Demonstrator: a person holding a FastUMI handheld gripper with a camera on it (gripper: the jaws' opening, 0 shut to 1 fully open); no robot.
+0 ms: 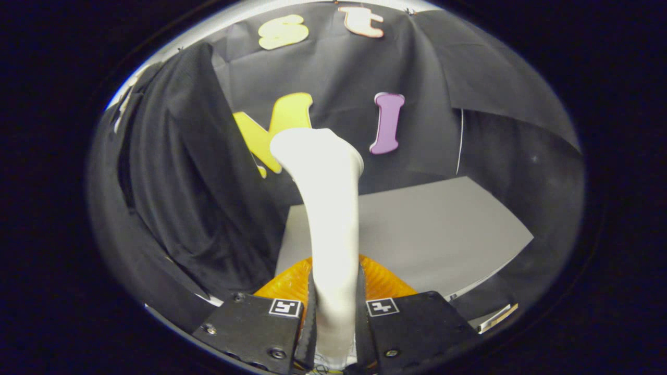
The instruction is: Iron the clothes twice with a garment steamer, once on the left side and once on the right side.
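1. Nearest me, my tool has both fingers clamped on the white plastic garment steamer, its head raised ahead.
2. I judge the smooth handle could twist or slip.
3. Beside its head hangs the black garment; loose folds may snag.
4. Beyond lies the grey worktop; an orange ribbed piece sits below.

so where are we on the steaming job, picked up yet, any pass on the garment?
Done: the gripper is shut on the white garment steamer, held upright between the fingers, its orange base behind them. In hand: the steamer head is raised beside the black garment hanging to the fingers' left; I cannot tell if it touches the fabric. Left: nothing here shows a finished pass, so count both sides as open.
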